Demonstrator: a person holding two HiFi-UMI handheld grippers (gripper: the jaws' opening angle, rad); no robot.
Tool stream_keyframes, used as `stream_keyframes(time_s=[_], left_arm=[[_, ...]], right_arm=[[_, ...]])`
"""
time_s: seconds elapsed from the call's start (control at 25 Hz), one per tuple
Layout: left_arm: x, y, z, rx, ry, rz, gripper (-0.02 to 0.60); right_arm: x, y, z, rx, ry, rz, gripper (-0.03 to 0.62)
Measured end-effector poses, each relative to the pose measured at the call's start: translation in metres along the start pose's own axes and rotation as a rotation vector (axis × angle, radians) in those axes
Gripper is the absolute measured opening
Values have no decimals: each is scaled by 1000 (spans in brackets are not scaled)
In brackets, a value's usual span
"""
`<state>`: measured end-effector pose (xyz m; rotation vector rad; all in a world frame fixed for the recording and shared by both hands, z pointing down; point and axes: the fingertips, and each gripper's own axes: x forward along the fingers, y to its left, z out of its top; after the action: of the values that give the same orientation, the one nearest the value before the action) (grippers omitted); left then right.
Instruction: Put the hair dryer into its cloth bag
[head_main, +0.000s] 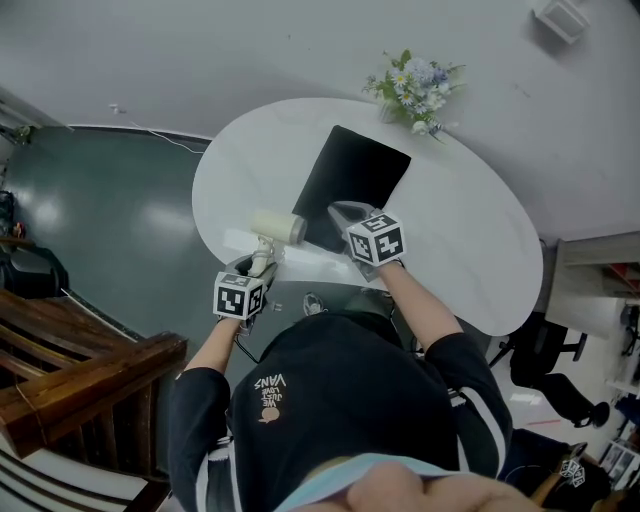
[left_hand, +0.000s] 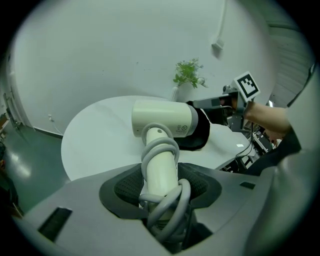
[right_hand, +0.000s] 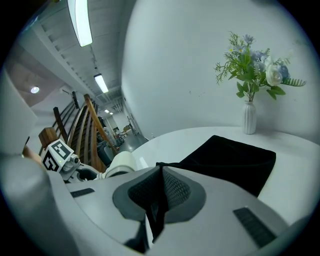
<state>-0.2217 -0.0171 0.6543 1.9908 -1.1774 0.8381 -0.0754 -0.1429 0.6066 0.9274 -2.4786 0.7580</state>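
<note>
The left gripper (left_hand: 160, 190) is clamping its fingers on the cord-wrapped handle of the hair dryer (left_hand: 167, 119), holding its barrel level just beside the cloth bag (head_main: 352, 180) on the bench (head_main: 480, 240), while the right gripper (right_hand: 161, 185) is pinching the bag's near edge with fingers together.

Cream hair dryer (head_main: 277, 227) beside black bag (head_main: 352, 178)

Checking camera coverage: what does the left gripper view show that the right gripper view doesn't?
Left only: the cord wound round the hair dryer handle, clamped in the left gripper. Right only: the bag edge pinched shut in the right gripper, ceiling lights. Both: hair dryer, bag, white table, flower vase.
</note>
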Motion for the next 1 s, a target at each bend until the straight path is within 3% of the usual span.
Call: stream_keyframes(time_s=[0.48, 1.0], left_arm=[[22, -60, -30, 66, 70, -109, 236], [63, -90, -9, 89, 82, -123, 236]], right_arm=[[-12, 5, 3, 36, -50, -13, 48], [-27, 4, 2, 33, -54, 12, 48]])
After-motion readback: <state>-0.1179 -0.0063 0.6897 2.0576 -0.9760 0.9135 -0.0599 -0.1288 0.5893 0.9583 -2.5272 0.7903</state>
